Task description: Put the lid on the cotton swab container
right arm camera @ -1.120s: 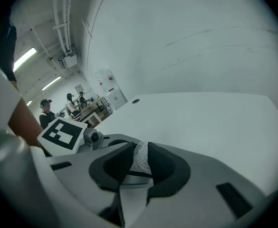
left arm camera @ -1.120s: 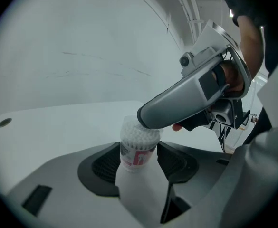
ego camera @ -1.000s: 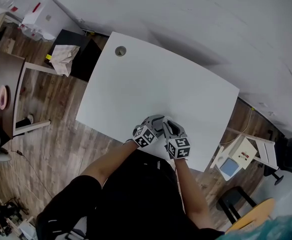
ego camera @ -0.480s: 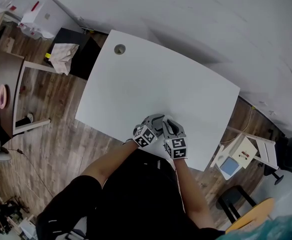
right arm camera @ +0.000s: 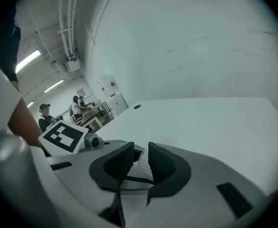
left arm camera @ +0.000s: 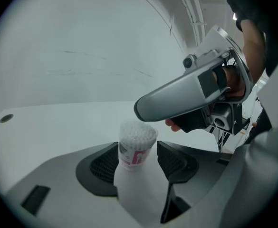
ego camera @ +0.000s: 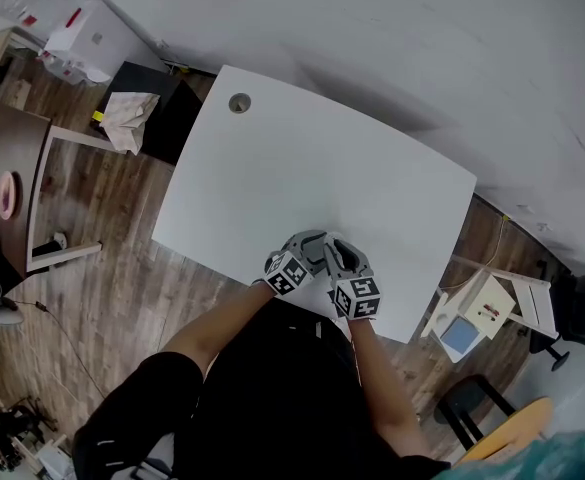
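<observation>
The cotton swab container [left arm camera: 136,145], a small clear tub with white swab tips packed at its uncovered top, stands upright between the pads of my left gripper [left arm camera: 138,149], which is shut on it. My right gripper [left arm camera: 146,109] hangs just above and to the right of the tub. In the right gripper view its jaws [right arm camera: 141,163] are nearly together, shut on a thin clear lid [right arm camera: 135,178] that shows only as a faint rim, with the swab tips [right arm camera: 145,164] visible beyond. In the head view both grippers [ego camera: 312,240] [ego camera: 338,252] meet at the near edge of the white table [ego camera: 322,168]; the tub is hidden there.
A round cable hole [ego camera: 239,102] sits at the table's far left corner. On the wood floor, a black box with a cloth [ego camera: 137,108] stands to the left and a white cabinet [ego camera: 487,308] to the right. People [right arm camera: 46,115] are far off at desks.
</observation>
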`<act>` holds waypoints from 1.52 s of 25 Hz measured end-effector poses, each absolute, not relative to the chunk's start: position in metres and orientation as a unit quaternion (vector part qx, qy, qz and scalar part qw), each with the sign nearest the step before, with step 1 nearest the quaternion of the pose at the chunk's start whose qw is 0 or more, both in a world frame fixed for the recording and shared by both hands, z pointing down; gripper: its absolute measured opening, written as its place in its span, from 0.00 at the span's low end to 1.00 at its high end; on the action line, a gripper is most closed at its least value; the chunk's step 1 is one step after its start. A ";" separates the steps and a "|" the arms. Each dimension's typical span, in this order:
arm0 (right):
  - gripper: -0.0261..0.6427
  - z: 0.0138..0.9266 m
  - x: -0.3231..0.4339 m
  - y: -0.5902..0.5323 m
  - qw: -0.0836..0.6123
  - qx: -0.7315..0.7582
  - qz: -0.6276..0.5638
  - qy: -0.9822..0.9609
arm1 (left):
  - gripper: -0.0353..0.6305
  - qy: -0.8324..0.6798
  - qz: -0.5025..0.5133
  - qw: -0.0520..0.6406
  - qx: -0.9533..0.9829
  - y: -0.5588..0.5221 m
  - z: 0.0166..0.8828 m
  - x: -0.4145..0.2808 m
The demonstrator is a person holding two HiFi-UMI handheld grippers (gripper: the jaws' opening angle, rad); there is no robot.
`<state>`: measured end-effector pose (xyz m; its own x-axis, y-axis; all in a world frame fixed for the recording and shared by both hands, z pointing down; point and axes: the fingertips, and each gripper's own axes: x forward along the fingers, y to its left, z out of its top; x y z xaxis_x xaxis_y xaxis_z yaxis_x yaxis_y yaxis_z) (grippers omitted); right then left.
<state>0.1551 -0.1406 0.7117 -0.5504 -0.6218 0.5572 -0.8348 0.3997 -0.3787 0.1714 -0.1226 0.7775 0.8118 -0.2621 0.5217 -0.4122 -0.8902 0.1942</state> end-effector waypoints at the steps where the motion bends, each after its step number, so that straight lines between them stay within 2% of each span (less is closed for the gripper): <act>1: 0.17 0.709 0.157 -0.139 0.161 0.448 0.318 -0.820 | 0.43 -0.181 0.248 0.150 0.940 -0.122 0.776 0.168; 9: 0.19 0.666 0.204 -0.114 0.114 0.494 0.300 -0.808 | 0.43 -0.209 0.240 0.175 0.932 -0.101 0.753 0.138; 13: 0.19 0.645 0.204 -0.100 0.089 0.499 0.288 -0.813 | 0.42 -0.234 0.191 0.206 0.931 -0.086 0.708 0.124; 17: 0.19 0.628 0.189 -0.094 0.079 0.477 0.279 -0.830 | 0.29 -0.270 0.141 0.195 0.932 -0.079 0.653 0.116; 19: 0.19 0.615 0.176 -0.091 0.070 0.470 0.274 -0.836 | 0.11 -0.288 0.137 0.179 0.931 -0.076 0.628 0.110; 21: 0.19 0.596 0.165 -0.088 0.059 0.471 0.266 -0.839 | 0.08 -0.298 0.129 0.175 0.929 -0.072 0.606 0.105; 27: 0.18 0.544 0.137 -0.081 0.036 0.486 0.229 -0.843 | 0.07 -0.343 0.093 0.182 0.917 -0.076 0.559 0.080; 30: 0.14 0.524 0.119 -0.074 0.030 0.493 0.207 -0.844 | 0.07 -0.358 0.077 0.180 0.913 -0.075 0.542 0.060; 38: 0.11 0.496 0.036 -0.031 0.047 0.558 0.171 -0.810 | 0.07 -0.350 0.052 0.154 0.923 -0.033 0.501 -0.021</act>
